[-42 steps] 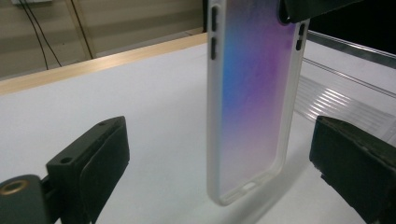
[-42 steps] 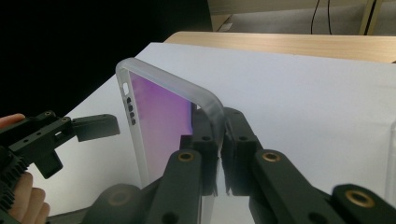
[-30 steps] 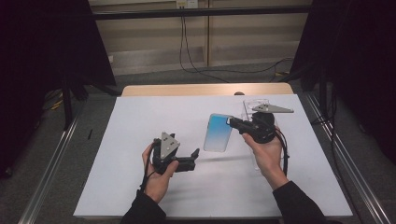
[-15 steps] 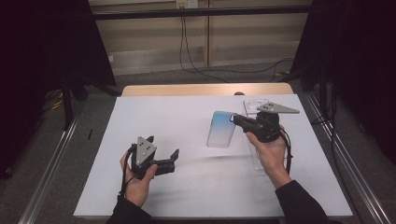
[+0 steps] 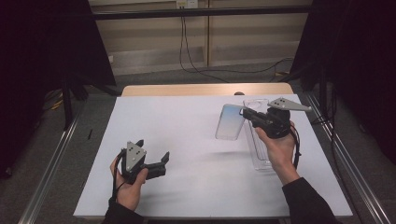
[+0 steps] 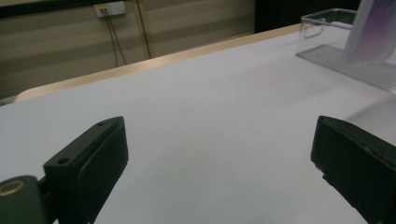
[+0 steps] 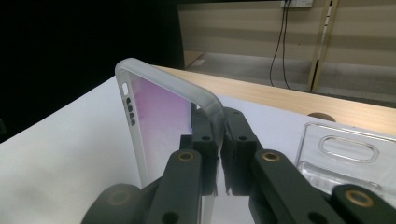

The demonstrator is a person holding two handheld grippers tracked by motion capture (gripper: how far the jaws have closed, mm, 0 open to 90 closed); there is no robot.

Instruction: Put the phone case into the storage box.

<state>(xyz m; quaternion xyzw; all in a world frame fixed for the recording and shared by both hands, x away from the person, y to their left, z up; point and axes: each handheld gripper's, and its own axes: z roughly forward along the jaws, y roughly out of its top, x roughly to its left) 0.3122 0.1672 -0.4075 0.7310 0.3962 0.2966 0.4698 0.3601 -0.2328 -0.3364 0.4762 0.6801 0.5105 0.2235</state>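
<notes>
Phone case [image 5: 229,122], translucent with a blue-to-violet tint, hangs above the white table [image 5: 187,135] at its far right, pinched by one edge in the right gripper [image 5: 246,113]. No brand or writing can be read on it. A clear plastic tray [image 5: 259,150] lies flat just beside it. The left gripper [image 5: 161,161], jaws spread wide with nothing between them, sits near the table's front left.
</notes>
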